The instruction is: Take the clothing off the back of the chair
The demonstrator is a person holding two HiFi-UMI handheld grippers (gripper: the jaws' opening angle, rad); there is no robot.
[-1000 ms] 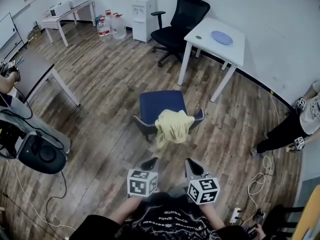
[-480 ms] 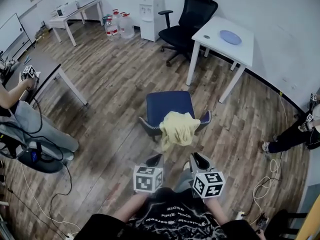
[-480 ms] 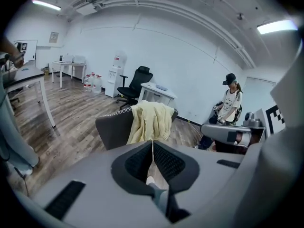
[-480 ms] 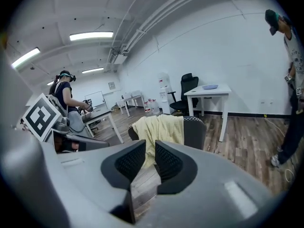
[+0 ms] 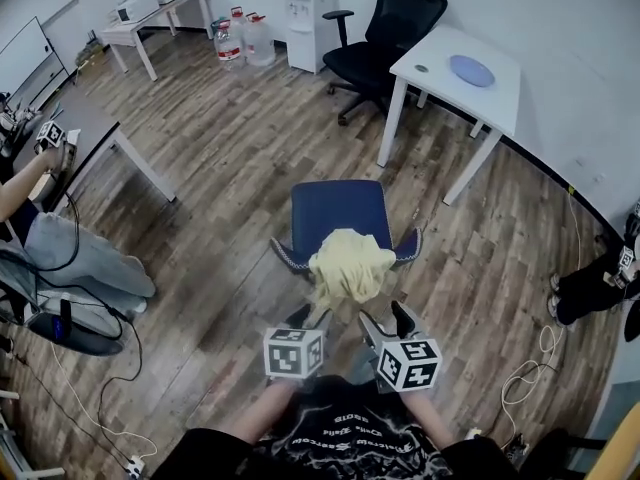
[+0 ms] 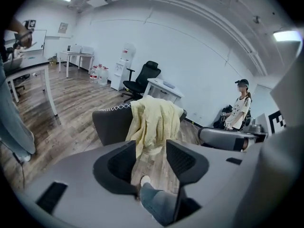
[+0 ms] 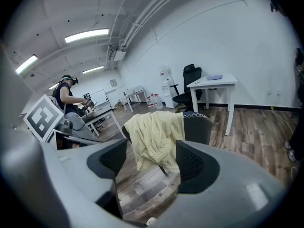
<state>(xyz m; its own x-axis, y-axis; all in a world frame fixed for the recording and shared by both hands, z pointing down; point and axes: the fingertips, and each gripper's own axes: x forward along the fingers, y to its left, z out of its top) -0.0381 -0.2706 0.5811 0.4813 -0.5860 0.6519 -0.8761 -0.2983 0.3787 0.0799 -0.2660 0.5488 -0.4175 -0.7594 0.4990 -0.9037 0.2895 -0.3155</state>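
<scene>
**Step in hand: approach and grasp.**

1. Work area. The wood-plank floor [image 5: 220,168] round the chair [image 5: 335,208] is free of obstacles on the operator's side. The chair faces away, so its dark backrest is the nearest part.

2. Task item. A pale yellow knit garment [image 5: 347,265] is draped over the top of the backrest. Most of its cloth hangs down the rear face, toward the operator. It is still fully on the chair.

3. Tools. The left gripper [image 6: 151,148] and the right gripper [image 7: 151,153] are side by side, near the garment's lower hem but short of it. Both point forward and down. The jaws of each have just been opening and now stand well apart. The garment shows through each gap, but it lies beyond the pads, so neither gripper has hold of anything.

4. Recommended procedure.
   - Advance both grippers to the cloth, one toward each side of the hanging part, high up near the backrest top.
   - Close the pads on cloth only. Avoid clamping the backrest edge behind it.
   - Gather more than one layer, since a thin pinch of loose knit will probably slip.
   - Lift upward first until the cloth clears the top edge, then draw back. A straight rearward pull is likely to drag or tip the chair.
</scene>
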